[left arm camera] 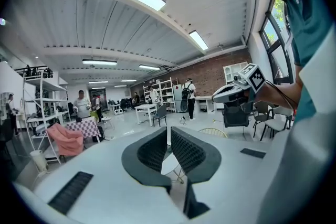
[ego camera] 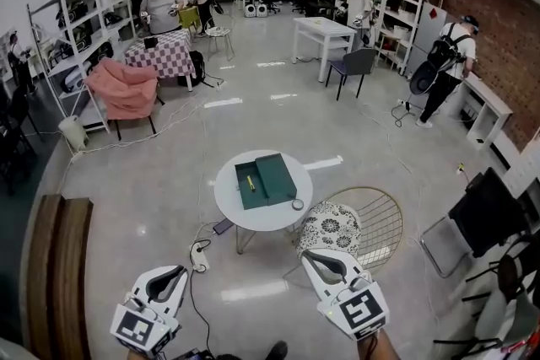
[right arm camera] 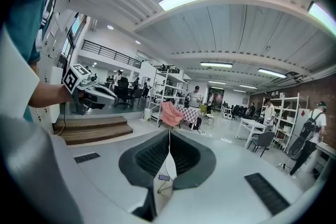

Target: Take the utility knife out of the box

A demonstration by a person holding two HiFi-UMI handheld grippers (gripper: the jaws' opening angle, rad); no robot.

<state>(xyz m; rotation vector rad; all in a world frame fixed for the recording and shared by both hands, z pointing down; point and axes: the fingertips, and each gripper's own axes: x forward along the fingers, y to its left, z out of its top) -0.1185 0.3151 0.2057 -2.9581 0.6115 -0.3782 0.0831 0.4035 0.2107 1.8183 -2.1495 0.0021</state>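
Note:
A round white table (ego camera: 253, 213) stands on the floor ahead of me. On it lies an open green box (ego camera: 267, 179), and the yellow utility knife (ego camera: 251, 182) rests in its left half. Both grippers hang low, well short of the table. My left gripper (ego camera: 179, 271) has its jaws together with only a thin slit at the tips and nothing between them (left arm camera: 168, 131). My right gripper (ego camera: 310, 255) is shut and empty (right arm camera: 169, 134). Each gripper view shows a strip of the white table beyond the jaws.
A small ring-shaped object (ego camera: 297, 204) sits on the table's right edge. A wire chair with a patterned cushion (ego camera: 333, 225) stands right of the table. A phone (ego camera: 224, 226) and power strip (ego camera: 200, 255) lie on the floor. Wooden steps (ego camera: 55, 265) run left.

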